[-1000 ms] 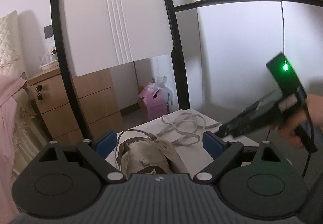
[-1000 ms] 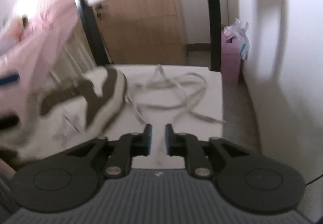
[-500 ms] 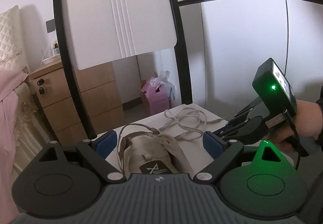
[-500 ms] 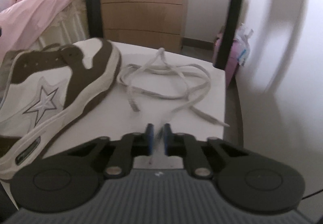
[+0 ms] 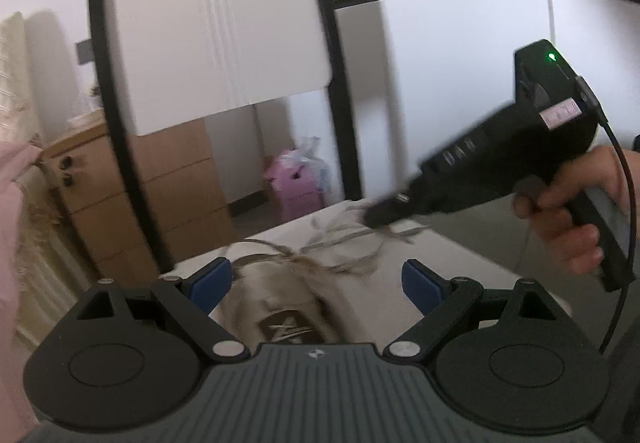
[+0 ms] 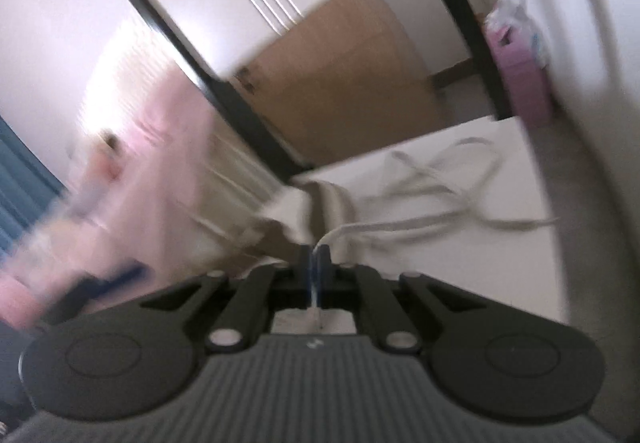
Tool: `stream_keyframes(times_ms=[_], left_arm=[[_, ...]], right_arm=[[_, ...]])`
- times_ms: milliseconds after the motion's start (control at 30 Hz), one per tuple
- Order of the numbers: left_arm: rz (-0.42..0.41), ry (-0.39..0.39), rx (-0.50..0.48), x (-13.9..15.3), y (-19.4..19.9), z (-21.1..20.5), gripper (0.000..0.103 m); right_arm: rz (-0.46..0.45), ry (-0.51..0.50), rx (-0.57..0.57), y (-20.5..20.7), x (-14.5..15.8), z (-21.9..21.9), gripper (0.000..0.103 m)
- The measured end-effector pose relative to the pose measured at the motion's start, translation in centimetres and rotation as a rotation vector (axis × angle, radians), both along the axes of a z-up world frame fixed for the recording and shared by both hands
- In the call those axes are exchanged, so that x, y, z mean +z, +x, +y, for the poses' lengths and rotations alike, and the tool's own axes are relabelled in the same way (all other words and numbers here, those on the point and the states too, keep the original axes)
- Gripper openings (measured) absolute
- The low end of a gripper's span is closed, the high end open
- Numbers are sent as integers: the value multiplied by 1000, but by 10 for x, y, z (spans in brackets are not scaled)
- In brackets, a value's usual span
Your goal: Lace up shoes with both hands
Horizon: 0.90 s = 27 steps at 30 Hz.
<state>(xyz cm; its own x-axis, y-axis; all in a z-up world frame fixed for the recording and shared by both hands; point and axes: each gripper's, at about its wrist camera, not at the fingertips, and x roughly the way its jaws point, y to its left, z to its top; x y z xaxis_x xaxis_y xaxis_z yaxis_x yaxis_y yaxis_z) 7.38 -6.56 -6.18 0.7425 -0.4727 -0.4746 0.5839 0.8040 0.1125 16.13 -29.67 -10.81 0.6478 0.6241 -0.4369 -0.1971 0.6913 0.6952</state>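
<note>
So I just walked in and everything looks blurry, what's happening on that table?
A person is starting to lace a shoe lying on the white table. The right hand-held gripper is shut on one end of the loose lace. The left hand-held gripper is open, with the shoe between its fingers. No lace looks threaded yet.

The left gripper is wide open, its two blue pads far apart and level. The right gripper is closed, its pads pressed together on a thin white lace that comes out between them. In the left wrist view, the right hand wraps around the handle of the right gripper, and this gripper points down and to the left.
</note>
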Motion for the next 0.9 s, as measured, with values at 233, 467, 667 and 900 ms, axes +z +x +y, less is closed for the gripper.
stream_keyframes(times_ms=[233, 467, 667, 900], left_arm=[[91, -120, -8, 1, 12, 4, 82], [121, -161, 2, -2, 19, 3, 54], [147, -229, 4, -1, 25, 10, 39], [175, -256, -19, -2, 26, 12, 17]], right_arm=[[-70, 127, 96, -6, 17, 22, 3], [-96, 158, 155, -9, 23, 38, 3], [-106, 159, 152, -11, 25, 34, 3], [-113, 169, 147, -14, 26, 29, 3]])
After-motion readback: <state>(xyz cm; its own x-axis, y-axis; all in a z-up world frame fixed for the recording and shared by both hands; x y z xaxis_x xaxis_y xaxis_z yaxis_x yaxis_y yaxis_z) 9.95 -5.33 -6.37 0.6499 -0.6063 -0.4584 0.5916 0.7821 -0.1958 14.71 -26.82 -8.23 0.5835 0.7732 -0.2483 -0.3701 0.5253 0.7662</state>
